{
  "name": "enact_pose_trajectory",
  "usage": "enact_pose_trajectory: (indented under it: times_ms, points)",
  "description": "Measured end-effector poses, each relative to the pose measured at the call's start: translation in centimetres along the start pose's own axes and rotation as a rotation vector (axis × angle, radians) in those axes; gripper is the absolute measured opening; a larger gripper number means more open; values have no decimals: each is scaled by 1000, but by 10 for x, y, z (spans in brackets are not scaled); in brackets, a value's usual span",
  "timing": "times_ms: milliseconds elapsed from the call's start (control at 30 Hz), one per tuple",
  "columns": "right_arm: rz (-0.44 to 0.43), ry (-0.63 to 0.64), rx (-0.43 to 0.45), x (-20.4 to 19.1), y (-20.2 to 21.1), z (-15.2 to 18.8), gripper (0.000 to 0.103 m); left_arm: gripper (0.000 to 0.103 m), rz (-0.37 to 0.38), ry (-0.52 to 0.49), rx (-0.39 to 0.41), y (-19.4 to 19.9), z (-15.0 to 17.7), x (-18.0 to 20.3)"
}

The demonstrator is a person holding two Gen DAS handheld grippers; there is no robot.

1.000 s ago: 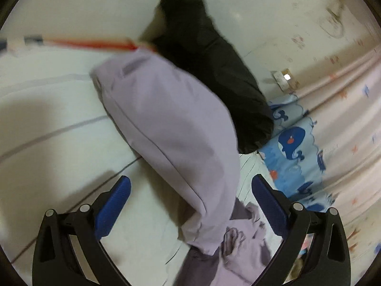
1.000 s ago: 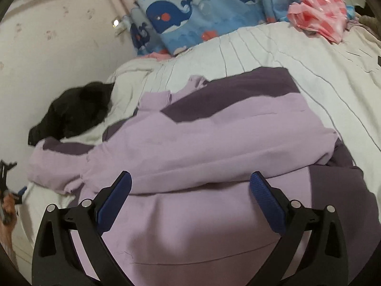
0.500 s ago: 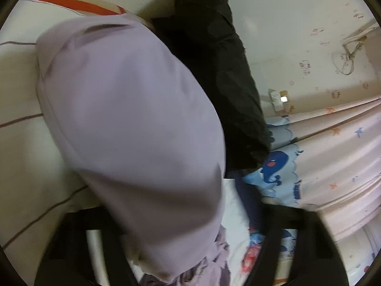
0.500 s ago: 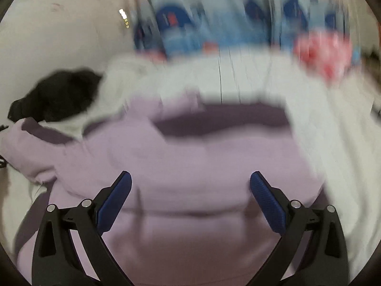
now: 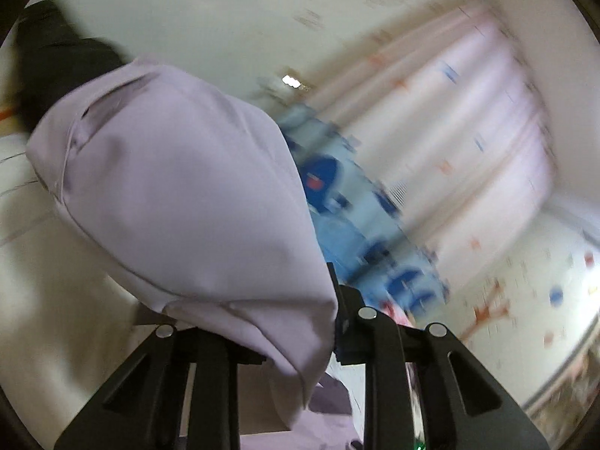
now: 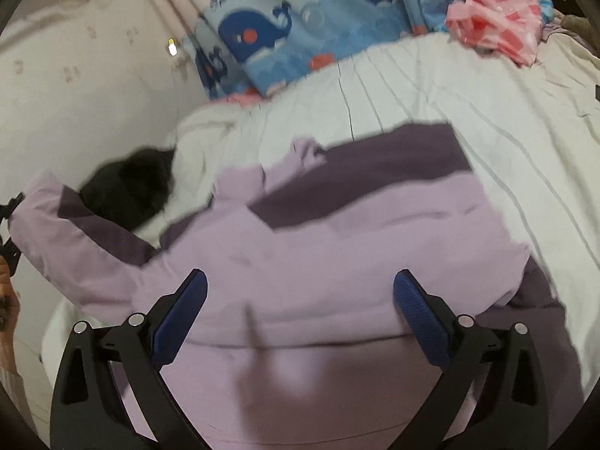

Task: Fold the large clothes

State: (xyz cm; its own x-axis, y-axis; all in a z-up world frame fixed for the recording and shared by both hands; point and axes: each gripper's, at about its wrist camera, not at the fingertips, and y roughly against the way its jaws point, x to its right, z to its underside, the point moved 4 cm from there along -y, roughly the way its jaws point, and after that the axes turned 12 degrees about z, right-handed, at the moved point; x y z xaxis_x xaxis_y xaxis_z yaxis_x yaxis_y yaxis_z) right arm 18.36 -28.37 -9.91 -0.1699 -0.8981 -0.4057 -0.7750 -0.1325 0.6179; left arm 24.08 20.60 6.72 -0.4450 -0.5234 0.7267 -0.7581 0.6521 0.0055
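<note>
Sleeve (image 5: 180, 202) of the lilac garment (image 6: 318, 255) sits between the jaws of the left gripper (image 5: 296, 341), which are closing on the fabric; this gripper points near level toward the wall and pink curtain (image 5: 468, 142). The right gripper (image 6: 300, 311) tilts downward over the garment body, jaws spread wide with nothing clamped. Only the right wrist view shows the garment spread on the striped bed (image 6: 431, 86), beside a black item (image 6: 129, 191), below whale-print fabric (image 6: 292, 33).

jacket (image 6: 337, 262) on bed (image 6: 468, 112) | dark garment (image 6: 131, 191) beside its sleeve | cushion (image 6: 285, 33) behind, by wall (image 6: 75, 56)
</note>
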Motion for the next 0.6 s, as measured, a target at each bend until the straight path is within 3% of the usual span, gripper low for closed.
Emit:
enact_pose_trajectory:
  times_ms: [133,267,333,467,500,567,600]
  points:
    - [-135,-140,27,18,19,-20,96,24,67,-113,-159,-81,54,56]
    - [-282,-339,7,53,26,-37,96,24,84,-194,-366,-162,146,85]
    - [-336,-469,-17,79,25,-42,96,24,53,-249,-476,-203,203,88]
    - [-391,-630,-54,117,21,-45,96,26,-96,-333,-708,-261,310,62]
    - [-394,-644,-72,122,19,-46,96,31,-145,-336,-775,-270,338,50]
    - [-417,-659,-97,125,16,-46,96,40,-177,-379,-773,-271,354,47]
    - [-425,-663,-106,125,14,-46,96,55,-159,-415,-773,-268,360,54]
